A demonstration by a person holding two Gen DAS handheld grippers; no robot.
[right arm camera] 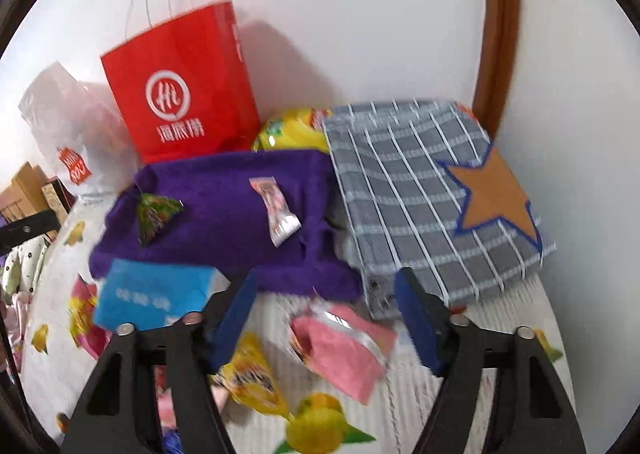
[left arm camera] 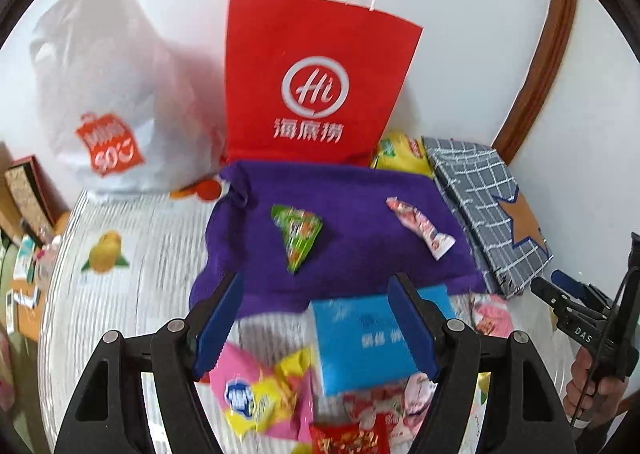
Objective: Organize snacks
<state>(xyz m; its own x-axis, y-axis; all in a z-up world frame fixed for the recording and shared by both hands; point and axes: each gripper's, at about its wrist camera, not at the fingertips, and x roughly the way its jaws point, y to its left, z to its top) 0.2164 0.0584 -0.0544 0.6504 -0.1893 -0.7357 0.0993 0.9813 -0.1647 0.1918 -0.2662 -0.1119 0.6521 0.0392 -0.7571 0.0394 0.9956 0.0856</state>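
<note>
A purple cloth (left arm camera: 352, 214) (right arm camera: 224, 214) lies on the table with a green triangular snack (left arm camera: 298, 236) (right arm camera: 154, 214) and a pink-white candy wrapper (left arm camera: 420, 226) (right arm camera: 276, 210) on it. My left gripper (left arm camera: 316, 330) is open and empty above a blue packet (left arm camera: 360, 338) (right arm camera: 152, 294) and a heap of pink, yellow and red snack packets (left arm camera: 264, 394). My right gripper (right arm camera: 326, 322) is open and empty above a pink snack packet (right arm camera: 340, 342); a yellow packet (right arm camera: 252, 378) lies at its left finger. The right gripper also shows at the right edge of the left wrist view (left arm camera: 576, 302).
A red paper bag (left arm camera: 316, 74) (right arm camera: 184, 86) stands against the wall behind the cloth, a white plastic bag (left arm camera: 108, 94) (right arm camera: 68, 126) to its left. A grey checked box with an orange star (left arm camera: 492, 210) (right arm camera: 432, 194) lies at right, a yellow bag (left arm camera: 400, 152) (right arm camera: 292, 130) behind it.
</note>
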